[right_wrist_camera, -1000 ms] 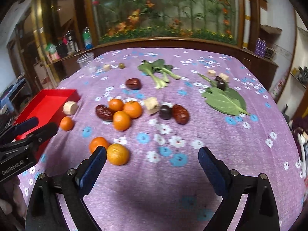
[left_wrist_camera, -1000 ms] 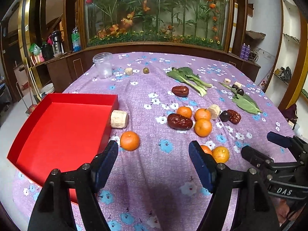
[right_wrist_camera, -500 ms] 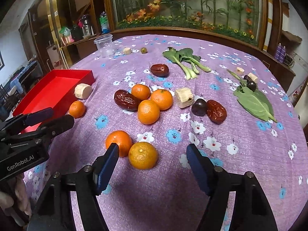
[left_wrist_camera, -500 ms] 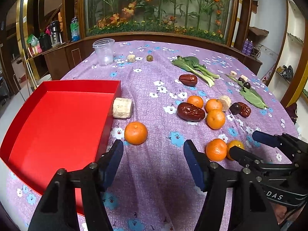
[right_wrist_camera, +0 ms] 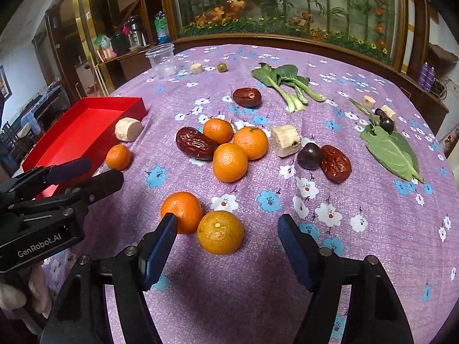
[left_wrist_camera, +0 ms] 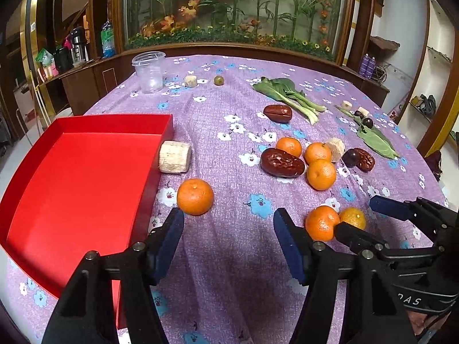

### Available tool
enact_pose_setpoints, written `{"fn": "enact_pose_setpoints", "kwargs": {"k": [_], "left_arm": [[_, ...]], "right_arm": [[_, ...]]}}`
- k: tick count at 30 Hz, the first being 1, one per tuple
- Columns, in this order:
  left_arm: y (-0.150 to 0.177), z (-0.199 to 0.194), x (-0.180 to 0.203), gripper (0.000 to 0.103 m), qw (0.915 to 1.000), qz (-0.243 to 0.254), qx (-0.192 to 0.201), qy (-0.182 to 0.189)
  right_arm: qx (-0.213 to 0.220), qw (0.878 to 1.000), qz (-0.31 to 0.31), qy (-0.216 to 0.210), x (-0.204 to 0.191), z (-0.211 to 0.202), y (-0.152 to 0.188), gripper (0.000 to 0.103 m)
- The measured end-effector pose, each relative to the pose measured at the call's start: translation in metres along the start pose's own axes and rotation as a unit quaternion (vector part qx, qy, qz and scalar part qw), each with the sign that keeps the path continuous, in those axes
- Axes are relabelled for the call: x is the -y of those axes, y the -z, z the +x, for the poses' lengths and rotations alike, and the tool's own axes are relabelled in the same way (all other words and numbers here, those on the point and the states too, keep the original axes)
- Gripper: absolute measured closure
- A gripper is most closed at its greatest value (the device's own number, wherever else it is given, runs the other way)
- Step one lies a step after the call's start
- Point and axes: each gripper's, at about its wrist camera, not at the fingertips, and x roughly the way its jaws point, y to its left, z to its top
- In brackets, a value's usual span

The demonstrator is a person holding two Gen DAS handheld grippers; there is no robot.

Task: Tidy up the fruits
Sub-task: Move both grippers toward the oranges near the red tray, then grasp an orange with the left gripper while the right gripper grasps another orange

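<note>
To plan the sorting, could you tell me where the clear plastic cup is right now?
The clear plastic cup stands at the table's far left, beyond the red tray, with a small pale chunk just to its right.

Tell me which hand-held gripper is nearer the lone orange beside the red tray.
Left. The left hand-held gripper sits just short of the lone orange, jaws open. The right hand-held gripper is farther off, at the pair of oranges.
</note>
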Motion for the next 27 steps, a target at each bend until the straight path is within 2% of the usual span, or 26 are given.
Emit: {"fn": "enact_pose_setpoints", "kwargs": {"k": [9,13,16,20,27], "left_arm": [[0.001,0.003,0.001,0.039,1.0000,-0.001,-0.006,0.002],[0.001,0.005,0.000,0.039,0.9999,-0.006,-0.009,0.006],[0.001,0.007,-0.003,0.039,0.9997,-0.014,-0.017,0.015],[0.000,0.006,-0.002,0.039,0.9990,-0.016,-0.021,0.037],[-0.007,0.014,0.023,0.039,0.9947,0.003,-0.036,0.096]], "right_arm": [[-0.008,1.000,0.006,-0.017,0.002,0.005,-0.001,0.026],[-0.011,0.999,0.005,-0.035,0.002,0.005,0.001,0.036],[-0.017,0.999,0.002,-0.046,0.000,0.004,0.002,0.041],[-0.028,0.999,-0.003,-0.047,0.002,0.004,0.008,0.041],[-0.034,0.998,0.007,-0.050,0.010,0.008,0.006,0.042]]}}
